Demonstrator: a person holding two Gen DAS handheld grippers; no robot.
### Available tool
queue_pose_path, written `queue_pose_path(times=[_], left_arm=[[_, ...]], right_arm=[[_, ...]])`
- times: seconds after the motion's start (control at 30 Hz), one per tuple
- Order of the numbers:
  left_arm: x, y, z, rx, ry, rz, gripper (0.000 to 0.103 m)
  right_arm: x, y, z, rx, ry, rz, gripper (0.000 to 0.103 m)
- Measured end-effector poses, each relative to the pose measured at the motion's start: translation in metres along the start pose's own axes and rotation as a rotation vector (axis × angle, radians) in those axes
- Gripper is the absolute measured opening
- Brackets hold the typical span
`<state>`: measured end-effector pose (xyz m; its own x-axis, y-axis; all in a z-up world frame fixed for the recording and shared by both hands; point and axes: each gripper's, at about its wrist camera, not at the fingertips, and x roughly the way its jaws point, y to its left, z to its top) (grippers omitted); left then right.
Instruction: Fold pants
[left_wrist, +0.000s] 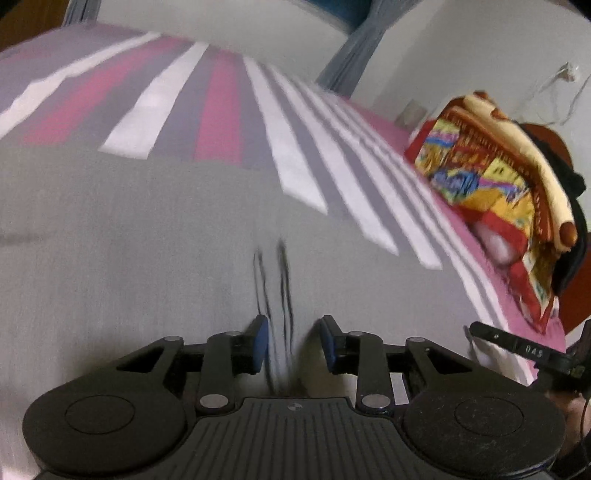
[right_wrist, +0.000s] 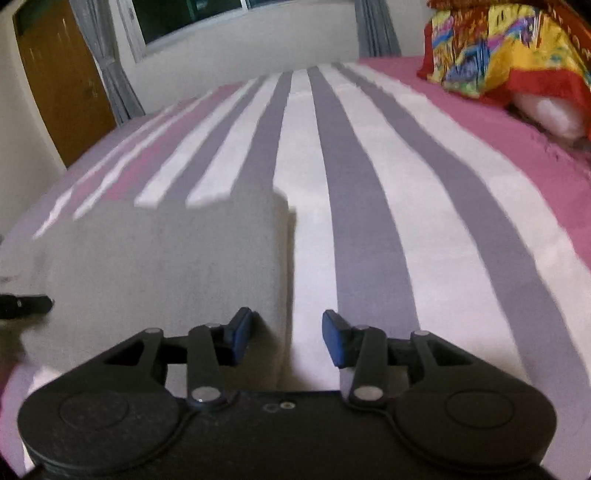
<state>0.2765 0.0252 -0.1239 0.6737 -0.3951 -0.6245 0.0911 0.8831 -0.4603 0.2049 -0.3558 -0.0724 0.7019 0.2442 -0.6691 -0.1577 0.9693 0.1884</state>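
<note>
Light grey pants lie flat on a striped bedsheet, filling the near part of the left wrist view. A dark drawstring runs between the jaws of my left gripper, which is open low over the cloth. In the right wrist view the pants lie left of centre with a straight right edge. My right gripper is open, straddling that edge, its left pad over the cloth and its right pad over the sheet.
The bed has grey, white and pink stripes. A colourful folded blanket and pillow pile sits at the bed's right side, also in the right wrist view. A wall, window and wooden door lie beyond.
</note>
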Motion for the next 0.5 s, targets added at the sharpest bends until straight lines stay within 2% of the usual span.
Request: queue_pose_path(times=[0.13,0.23,0.33,0.5], left_arm=[[0.024,0.011,0.024,-0.024,0.019,0.029,0.031],[0.042,0.015,0.033,-0.048,0.042,0.031,0.032],[0.047,0.012,0.032,-0.044,0.044,0.04,0.033],[0.03,0.002,0.016,0.008,0.043,0.04,0.04]], right_arm=[[0.022,0.001,0.034,0.019,-0.037,-0.005,0.041],[0.057,0.001,0.053,0.016,0.002,-0.03,0.041],[0.083,-0.004,0.053,0.033,0.05,-0.039,0.043],[0.065,-0.001,0.041,0.024,0.038,-0.027,0.045]])
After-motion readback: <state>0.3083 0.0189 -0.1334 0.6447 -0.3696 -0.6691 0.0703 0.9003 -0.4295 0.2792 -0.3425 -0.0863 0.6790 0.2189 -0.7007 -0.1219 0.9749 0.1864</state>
